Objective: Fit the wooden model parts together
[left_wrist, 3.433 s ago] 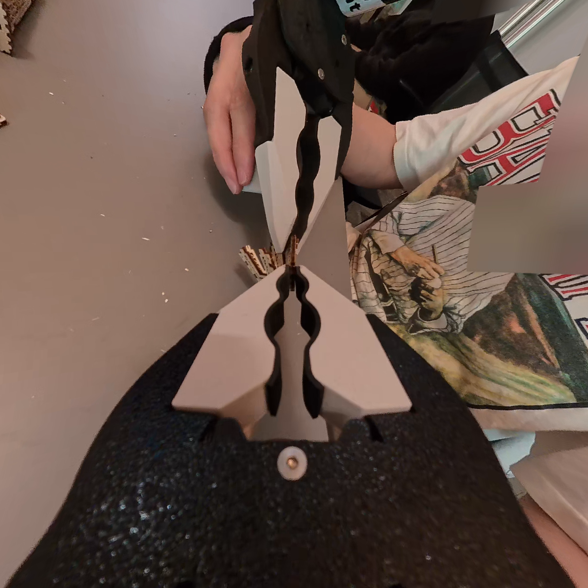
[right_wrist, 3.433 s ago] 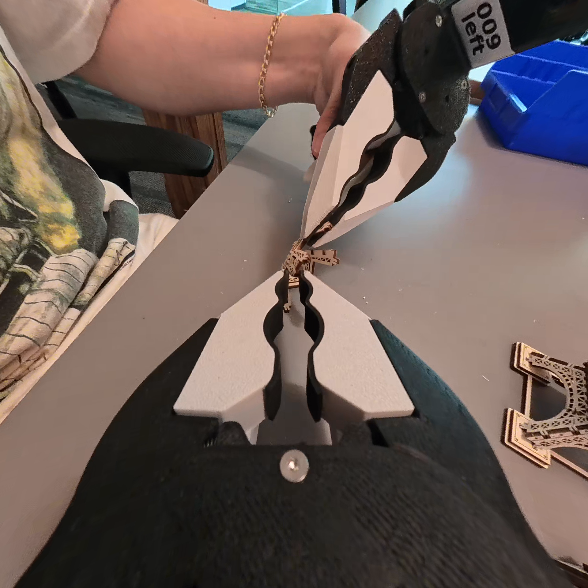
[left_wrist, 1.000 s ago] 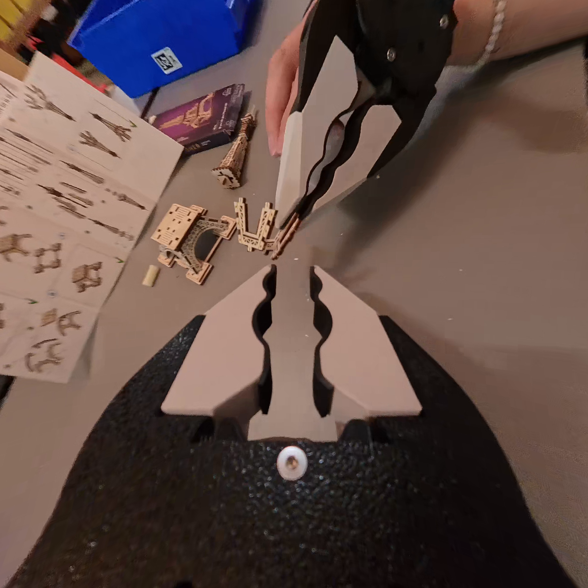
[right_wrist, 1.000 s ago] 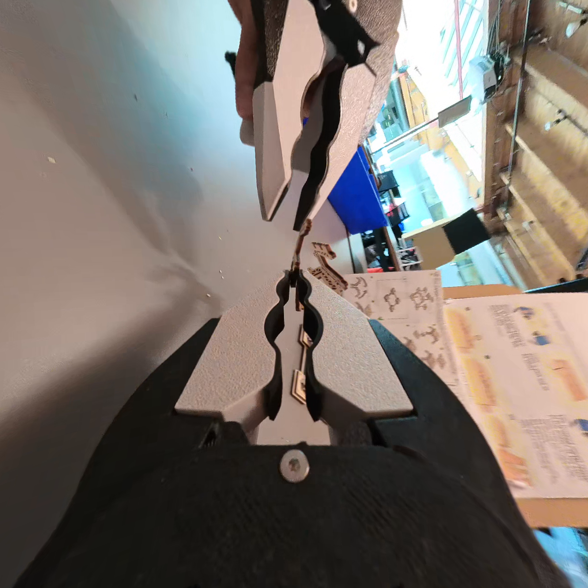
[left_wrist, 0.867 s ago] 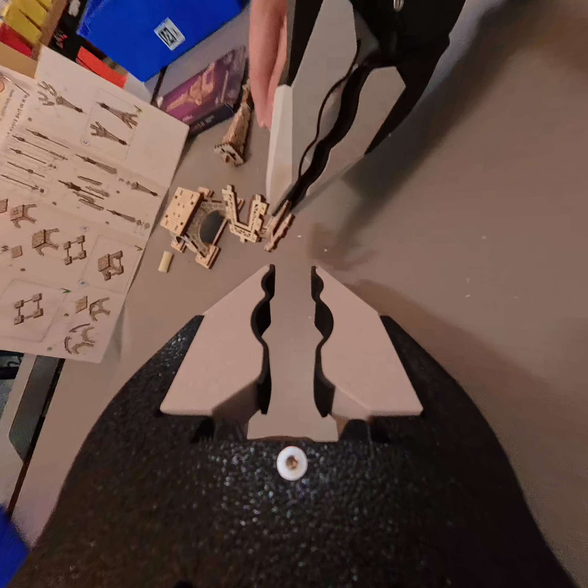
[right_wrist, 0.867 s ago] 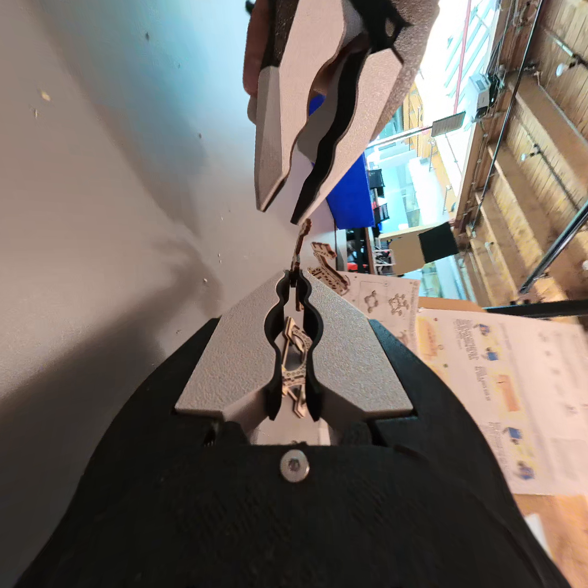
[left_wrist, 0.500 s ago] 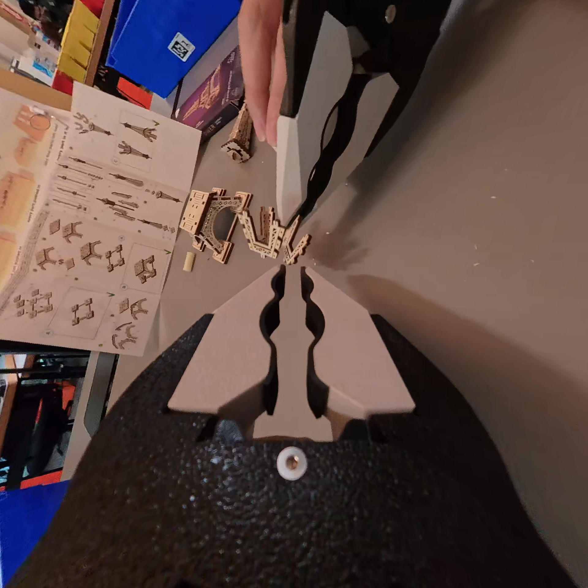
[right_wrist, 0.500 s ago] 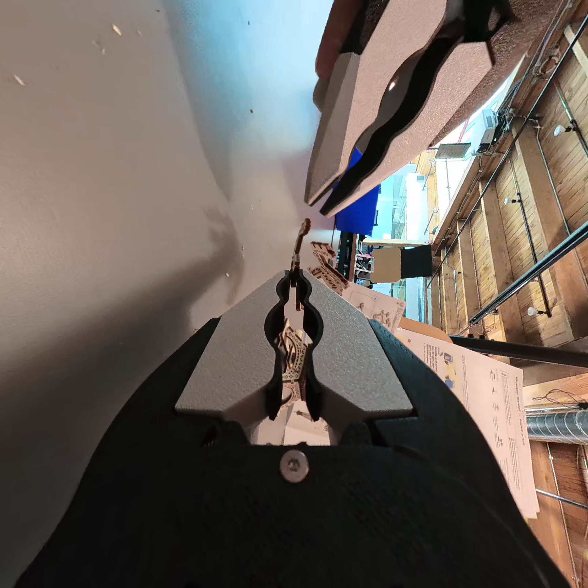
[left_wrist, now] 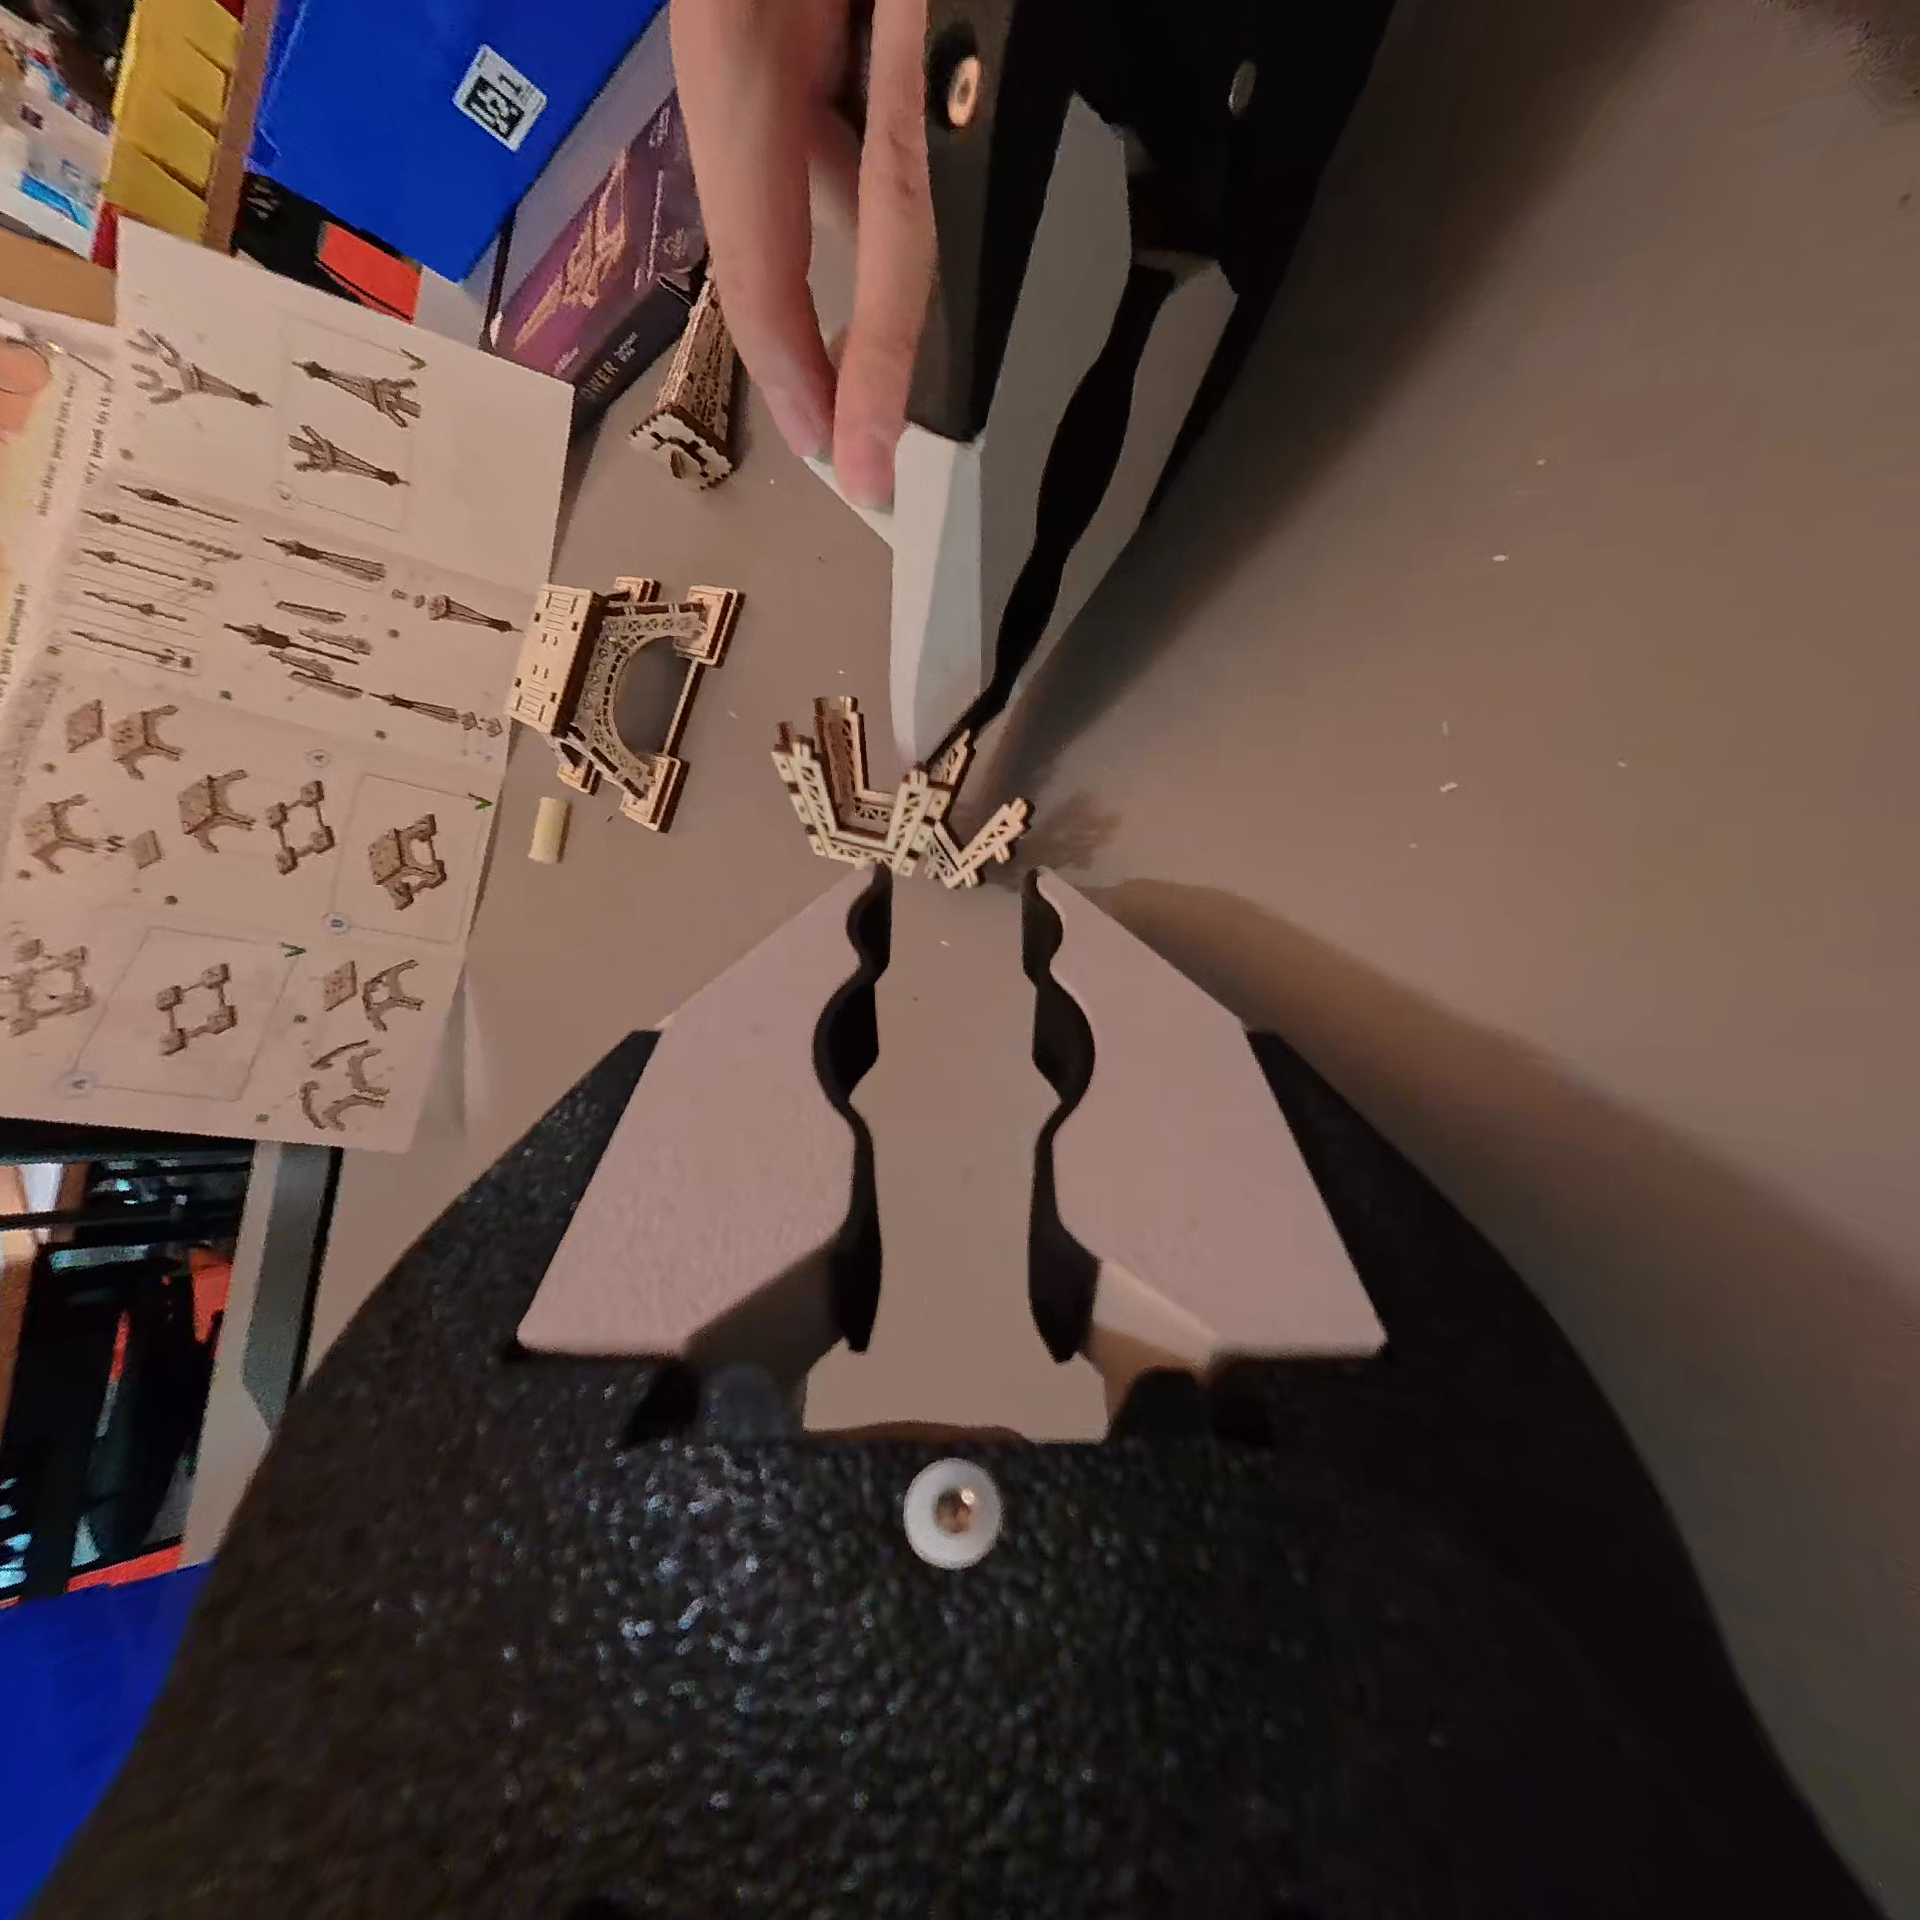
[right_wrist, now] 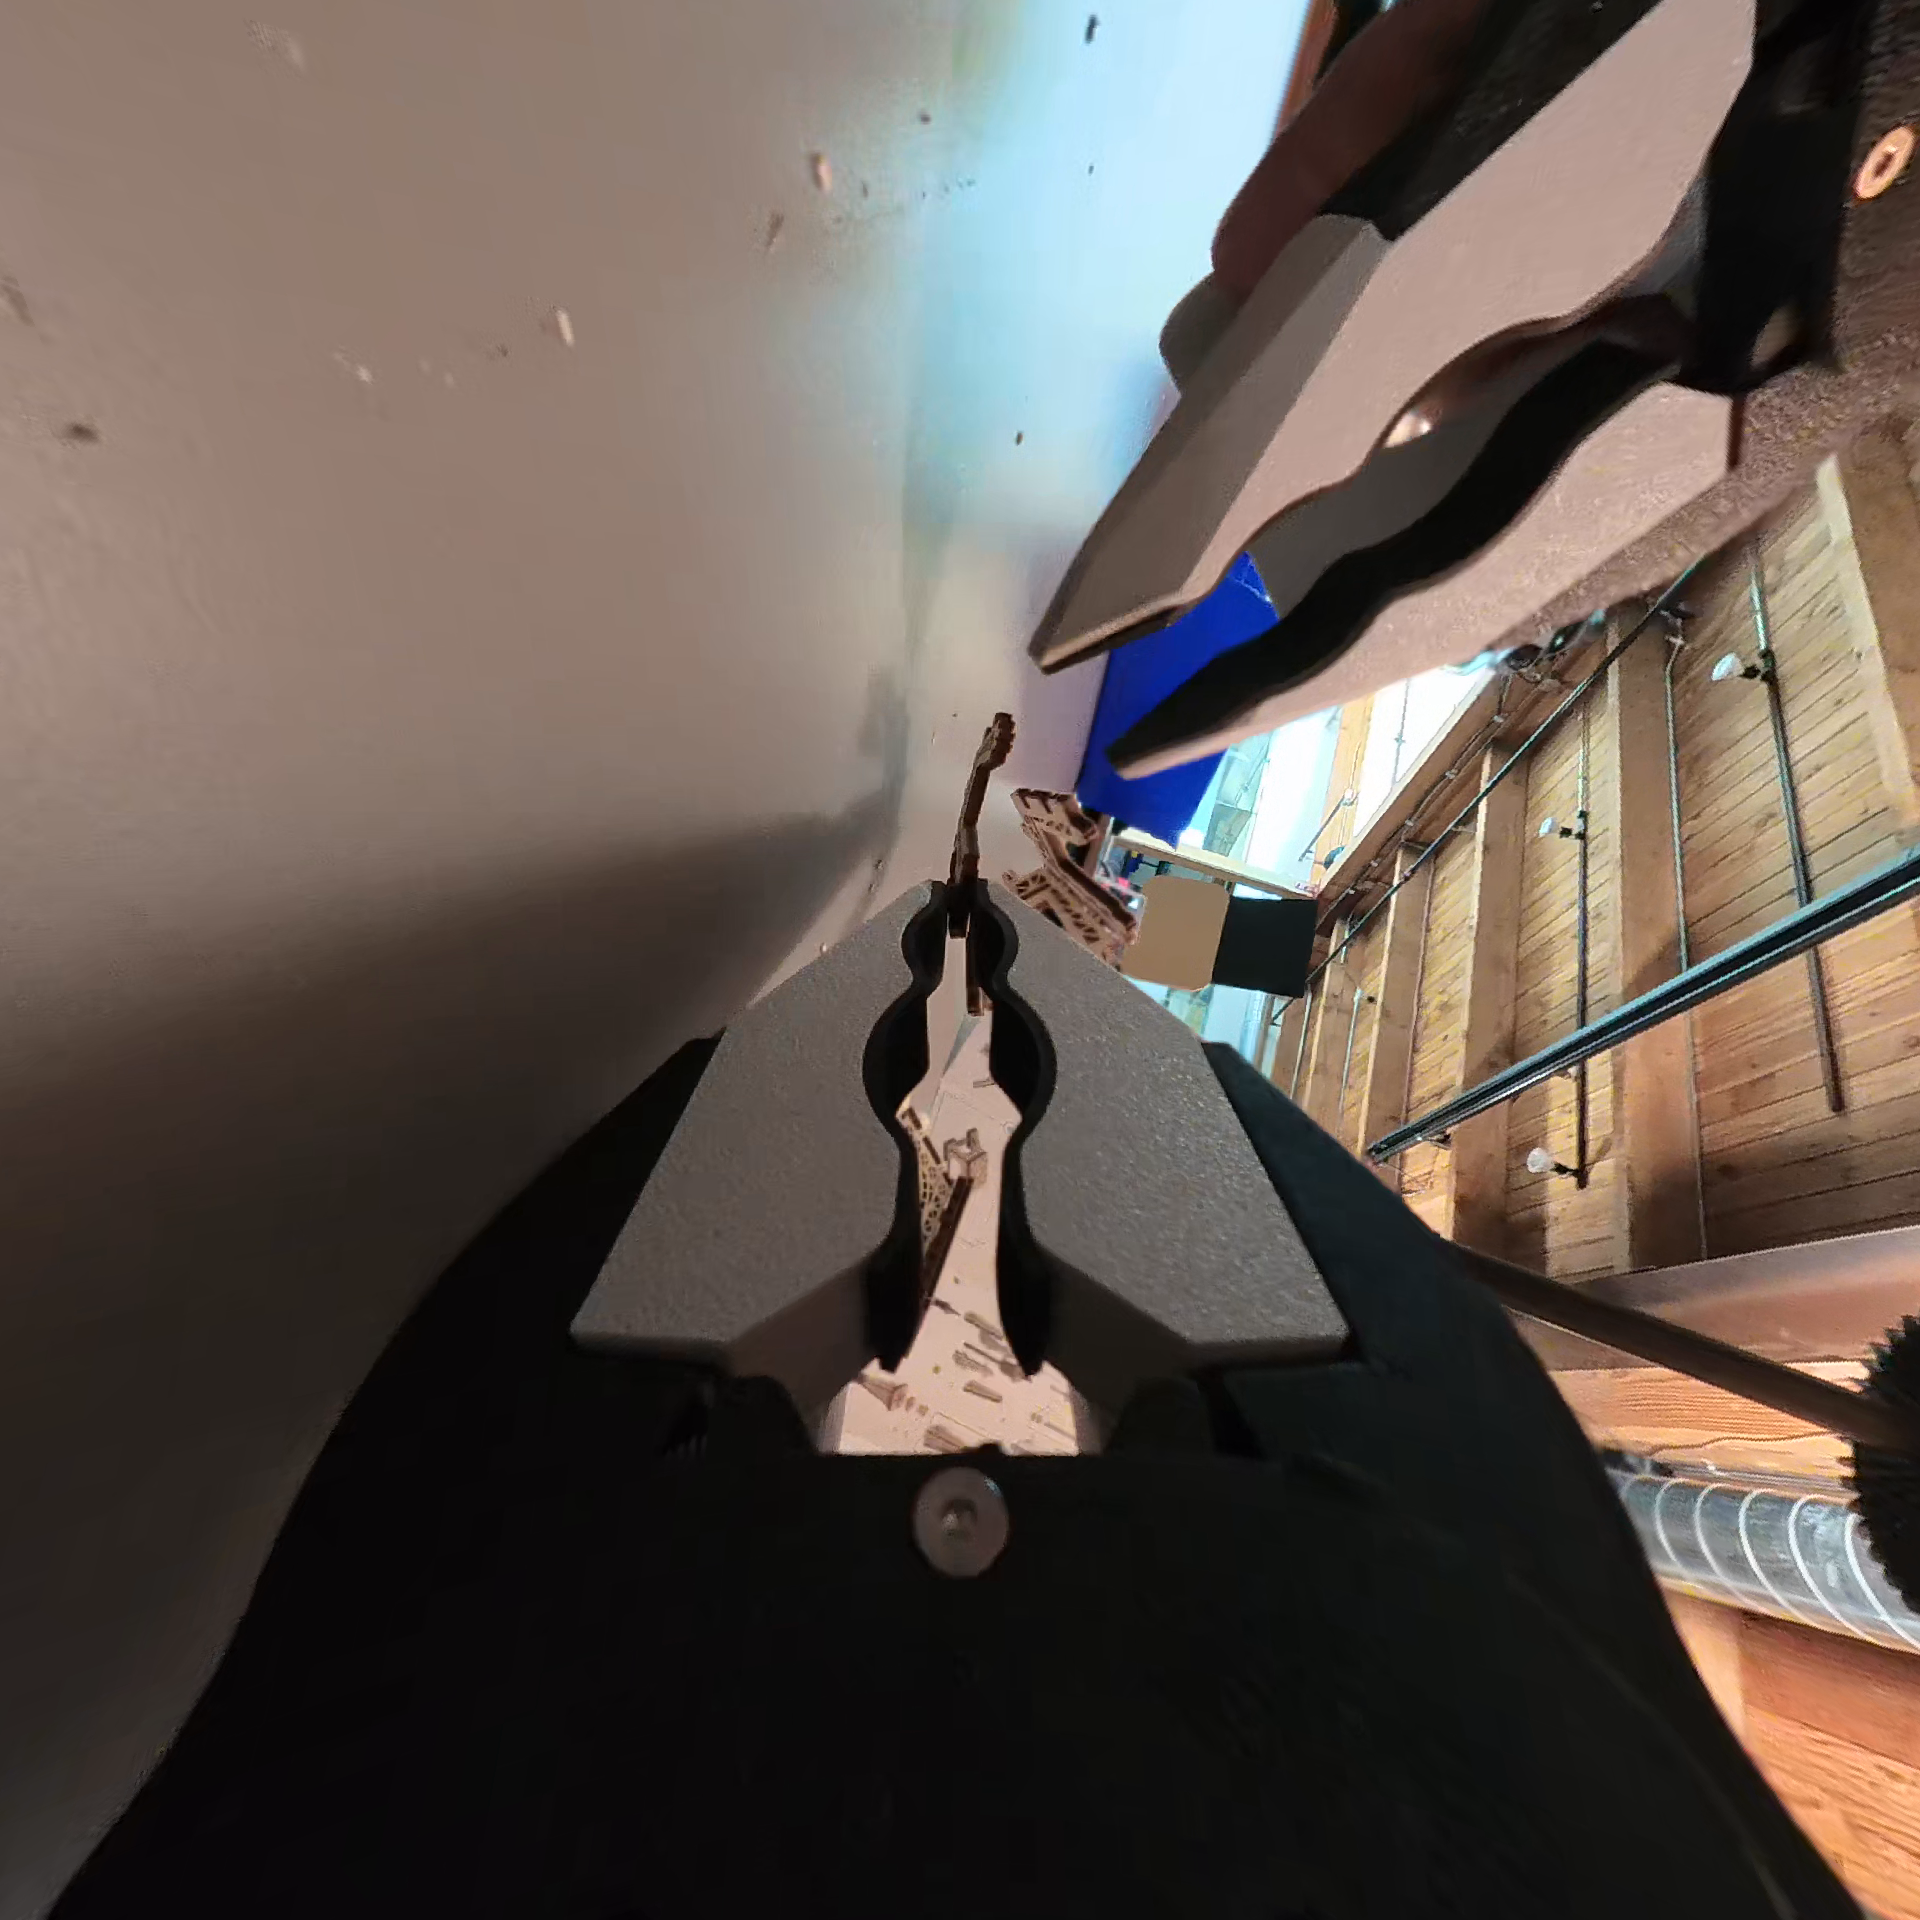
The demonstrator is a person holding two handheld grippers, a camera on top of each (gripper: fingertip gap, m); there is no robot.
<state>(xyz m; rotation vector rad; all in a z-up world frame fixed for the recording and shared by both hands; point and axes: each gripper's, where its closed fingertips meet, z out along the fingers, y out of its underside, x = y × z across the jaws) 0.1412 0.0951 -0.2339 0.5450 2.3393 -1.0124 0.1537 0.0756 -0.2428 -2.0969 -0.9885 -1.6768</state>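
Observation:
My right gripper [right_wrist: 961, 904] is shut on a thin wooden lattice part [right_wrist: 977, 800] that sticks out past its tips. In the left wrist view the right gripper [left_wrist: 935, 743] comes down from the top and pinches one end of a zigzag lattice assembly [left_wrist: 883, 810] over the grey table. My left gripper [left_wrist: 956, 894] is open and empty, its tips just short of that assembly. It also shows in the right wrist view [right_wrist: 1081, 712], apart from the part. A wooden arch base [left_wrist: 613, 707] and a tower spire [left_wrist: 696, 405] lie to the left.
An open instruction sheet [left_wrist: 239, 675] covers the table's left side. A small pale peg [left_wrist: 548, 828] lies beside the arch base. A purple box [left_wrist: 603, 291] and a blue bin [left_wrist: 416, 114] stand at the back. A hand [left_wrist: 810, 260] holds the right gripper. Less than 4 cm separates the two grippers' tips. Both grippers' tips are roughly 20 cm from the tower spire [left_wrist: 696, 405].
My left gripper, shut on the assembly 3.4 s ago, has let go, and its jaws are wider than half a second ago. My right gripper keeps its hold. Both views have rolled.

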